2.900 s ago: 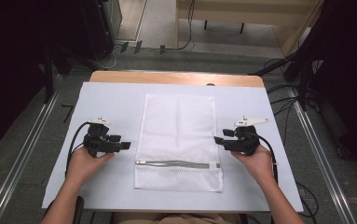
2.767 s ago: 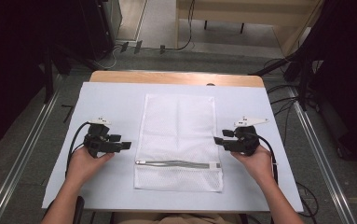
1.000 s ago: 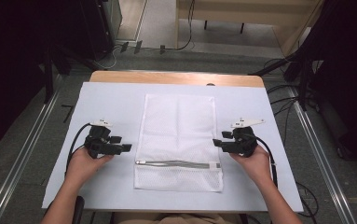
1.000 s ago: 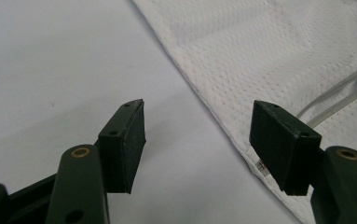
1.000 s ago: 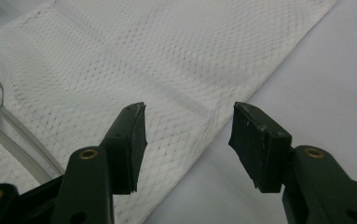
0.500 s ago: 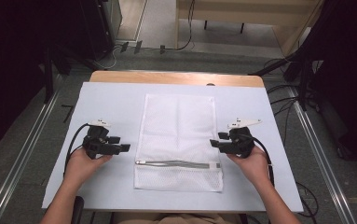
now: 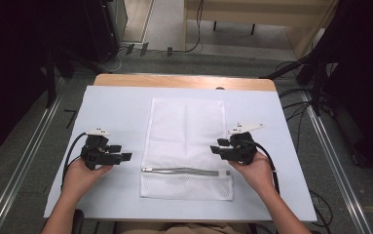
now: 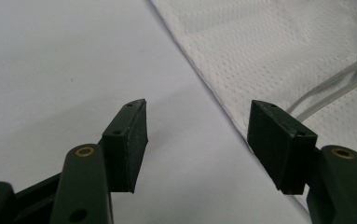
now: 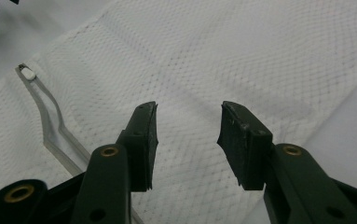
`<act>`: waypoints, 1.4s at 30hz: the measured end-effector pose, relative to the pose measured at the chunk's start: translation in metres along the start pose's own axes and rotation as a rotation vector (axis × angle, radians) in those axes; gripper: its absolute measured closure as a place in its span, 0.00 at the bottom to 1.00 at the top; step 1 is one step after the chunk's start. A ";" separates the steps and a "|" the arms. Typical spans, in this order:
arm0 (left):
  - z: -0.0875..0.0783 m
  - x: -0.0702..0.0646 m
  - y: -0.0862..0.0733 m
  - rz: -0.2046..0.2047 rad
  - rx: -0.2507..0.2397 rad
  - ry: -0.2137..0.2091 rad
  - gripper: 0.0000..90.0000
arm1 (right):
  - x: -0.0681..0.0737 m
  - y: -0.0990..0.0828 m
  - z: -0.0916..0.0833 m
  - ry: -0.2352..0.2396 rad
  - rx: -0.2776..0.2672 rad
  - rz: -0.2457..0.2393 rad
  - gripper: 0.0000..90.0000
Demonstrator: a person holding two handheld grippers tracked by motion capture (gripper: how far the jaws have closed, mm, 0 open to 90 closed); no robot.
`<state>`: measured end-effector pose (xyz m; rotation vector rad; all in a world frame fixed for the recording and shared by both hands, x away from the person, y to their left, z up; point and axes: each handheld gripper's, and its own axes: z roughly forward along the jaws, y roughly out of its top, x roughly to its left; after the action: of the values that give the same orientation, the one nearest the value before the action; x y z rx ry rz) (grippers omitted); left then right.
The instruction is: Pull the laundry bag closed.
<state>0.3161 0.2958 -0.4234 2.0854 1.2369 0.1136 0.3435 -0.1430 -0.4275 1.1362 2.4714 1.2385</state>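
Note:
A white mesh laundry bag (image 7: pixel 186 146) lies flat in the middle of the table, its grey zipper (image 7: pixel 184 170) running across near the front end. My left gripper (image 7: pixel 124 156) hovers open just left of the bag's left edge (image 8: pixel 223 107), nothing between its jaws. My right gripper (image 7: pixel 215 149) is open over the bag's right edge, jaws spread above the mesh (image 9: pixel 241 60). The zipper pull (image 9: pixel 27 72) shows at the upper left of the right gripper view; the zipper's end (image 8: pixel 353 77) shows at the right of the left gripper view.
A white sheet (image 7: pixel 111 112) covers the wooden table (image 7: pixel 184 82). Cables (image 7: pixel 296 105) and metal rails (image 7: pixel 26 156) lie on the floor around it. A dark stand (image 7: pixel 315 73) is at the back right.
My right gripper has slid left from beside the bag onto its right edge. The left gripper has stayed nearly still.

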 end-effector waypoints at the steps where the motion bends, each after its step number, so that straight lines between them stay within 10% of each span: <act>1: 0.000 0.000 0.000 0.001 0.000 0.002 0.43 | 0.001 0.001 0.001 0.005 -0.001 -0.007 0.65; 42: -0.001 -0.003 0.000 0.027 0.000 -0.009 0.51 | 0.072 0.032 0.046 0.181 0.029 -0.068 0.79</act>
<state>0.3143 0.2944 -0.4214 2.1009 1.2041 0.1167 0.3311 -0.0528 -0.4201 0.9779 2.6414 1.3455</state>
